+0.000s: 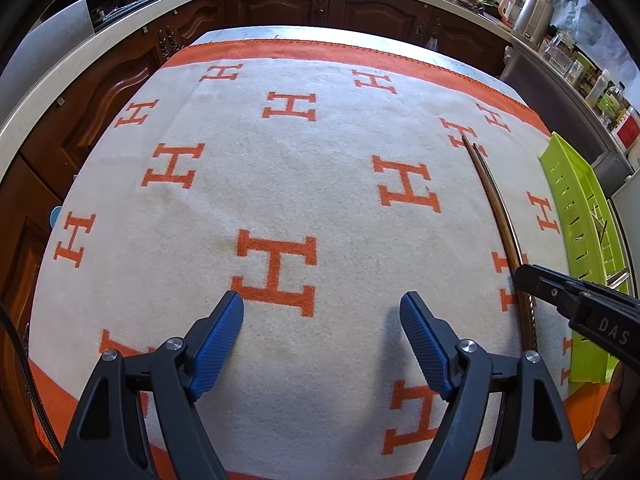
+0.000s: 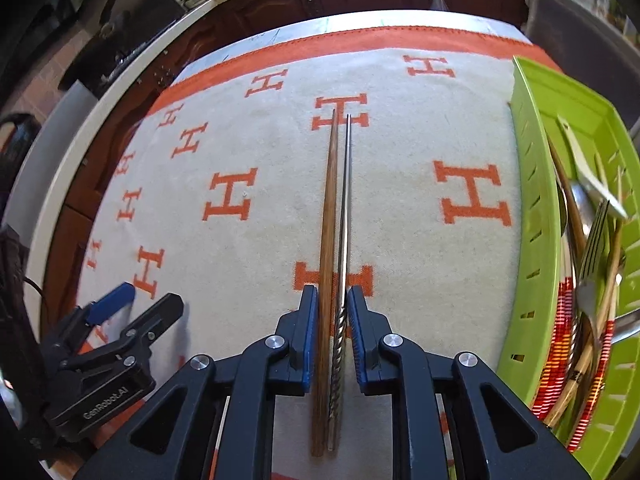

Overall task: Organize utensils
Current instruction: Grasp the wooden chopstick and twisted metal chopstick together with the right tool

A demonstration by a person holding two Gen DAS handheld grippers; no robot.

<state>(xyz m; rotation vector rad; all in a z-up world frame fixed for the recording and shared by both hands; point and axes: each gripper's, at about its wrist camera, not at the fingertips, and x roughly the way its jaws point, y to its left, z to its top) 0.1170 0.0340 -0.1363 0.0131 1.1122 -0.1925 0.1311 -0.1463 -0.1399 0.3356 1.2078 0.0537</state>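
**Q:** State of my right claw?

**A:** Right claw [image 2: 331, 312]: blue pads close on either side of two chopsticks lying side by side, a brown wooden chopstick [image 2: 329, 216] and a steel chopstick [image 2: 345, 216] with a twisted grip section. I read the pads as nearly touching the pair. Whether they actually clamp it I cannot tell; both sticks appear to lie flat on the cloth.

**Q:** And the left?

**A:** Left claw [image 1: 322, 340]: pads spread well apart, nothing between them, held over the cream blanket [image 1: 280, 184] with orange H motifs that covers the surface.

**Q:** Where do the sticks sit relative to the rest?

**A:** From the left wrist view the pair runs lengthwise along the right side of the blanket, tips pointing away from me, beside the green tray [image 1: 580, 240] but apart from it. The black body of the right claw covers their near section there.

**Q:** Tray contents?

**A:** Green slotted tray [image 2: 536, 216] stands at the right edge of the surface. Inside I note a fork [image 2: 592, 256], a spoon partly hidden, several wooden chopsticks and something with red-orange stripes. The pile overlaps; I cannot count it.

**Q:** Claws relative to each other?

**A:** Left claw [image 2: 132, 304] shows at lower left of the right wrist view, well apart from the sticks.
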